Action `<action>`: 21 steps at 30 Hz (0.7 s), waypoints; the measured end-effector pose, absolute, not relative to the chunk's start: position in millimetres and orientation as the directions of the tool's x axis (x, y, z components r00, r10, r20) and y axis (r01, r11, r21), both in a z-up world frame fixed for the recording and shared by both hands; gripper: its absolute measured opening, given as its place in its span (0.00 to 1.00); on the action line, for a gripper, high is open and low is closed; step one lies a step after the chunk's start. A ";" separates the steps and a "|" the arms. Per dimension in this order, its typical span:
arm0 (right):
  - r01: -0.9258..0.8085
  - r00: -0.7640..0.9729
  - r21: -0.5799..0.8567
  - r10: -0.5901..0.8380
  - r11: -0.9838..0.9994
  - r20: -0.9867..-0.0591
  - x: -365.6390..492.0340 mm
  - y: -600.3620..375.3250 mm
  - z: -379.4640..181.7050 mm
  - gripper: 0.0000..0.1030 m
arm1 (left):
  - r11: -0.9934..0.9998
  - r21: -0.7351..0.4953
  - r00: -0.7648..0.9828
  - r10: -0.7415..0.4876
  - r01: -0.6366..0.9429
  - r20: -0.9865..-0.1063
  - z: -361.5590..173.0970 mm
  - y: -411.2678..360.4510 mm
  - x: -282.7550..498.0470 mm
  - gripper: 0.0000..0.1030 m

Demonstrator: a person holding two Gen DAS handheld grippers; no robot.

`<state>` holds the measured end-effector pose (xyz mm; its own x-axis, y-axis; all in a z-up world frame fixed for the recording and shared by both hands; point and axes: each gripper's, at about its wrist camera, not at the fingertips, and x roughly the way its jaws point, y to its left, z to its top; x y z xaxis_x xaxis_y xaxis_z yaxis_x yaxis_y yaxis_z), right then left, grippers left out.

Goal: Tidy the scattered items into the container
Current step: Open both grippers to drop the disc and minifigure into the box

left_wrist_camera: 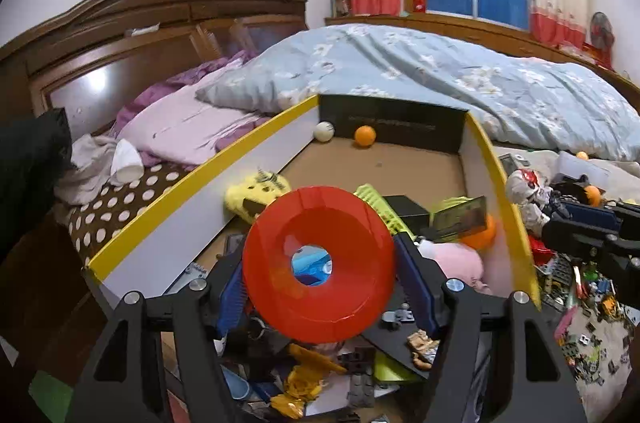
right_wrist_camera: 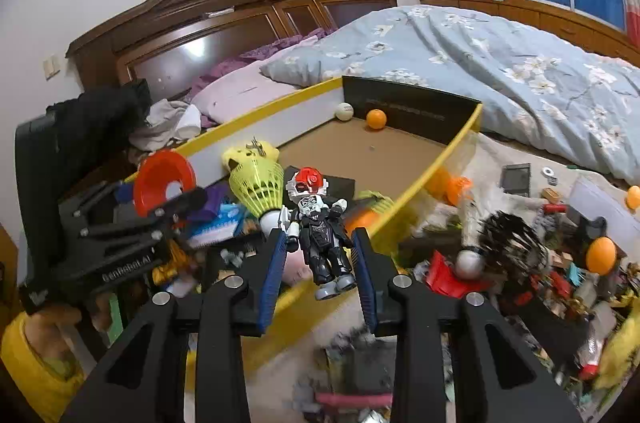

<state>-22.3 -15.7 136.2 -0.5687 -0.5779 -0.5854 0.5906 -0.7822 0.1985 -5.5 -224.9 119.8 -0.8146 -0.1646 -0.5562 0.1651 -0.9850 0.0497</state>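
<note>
My left gripper is shut on a red plastic funnel, held above the near end of the yellow-rimmed cardboard box. The funnel also shows in the right wrist view. My right gripper is shut on a black toy robot figure with a red head, held over the box's right rim. In the box lie a yellow shuttlecock, a white ball, an orange ball, a pink toy and several small pieces.
Scattered toys lie on the bed right of the box: orange balls, a black feather shuttlecock, a grey ball, small bricks. A blue flowered quilt lies behind, pillows and the wooden headboard to the left.
</note>
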 end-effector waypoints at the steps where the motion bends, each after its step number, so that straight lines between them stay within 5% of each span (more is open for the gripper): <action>1: 0.592 -0.558 0.219 -0.591 -0.775 -0.583 -24.8 -16.9 136.1 0.33 | -0.984 0.045 -0.810 -0.167 0.172 -0.562 118.4 -226.6 -6.8 0.70; 6: 0.581 -0.557 0.254 -0.605 -0.774 -0.569 -26.8 -17.4 138.2 0.49 | -0.981 0.013 -0.803 -0.164 0.192 -0.572 114.1 -234.2 -5.4 0.76; 21: 0.578 -0.578 0.245 -0.602 -0.779 -0.551 4.6 8.1 146.4 0.49 | -0.988 -0.003 -0.818 -0.124 0.152 -0.561 120.1 -211.4 8.3 0.76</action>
<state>4.6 8.1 146.4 -0.5780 -0.6020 -0.5509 0.5775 -0.7788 0.2450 8.3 -211.4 120.1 -0.8182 -0.1243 -0.5614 0.1525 -0.9883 -0.0034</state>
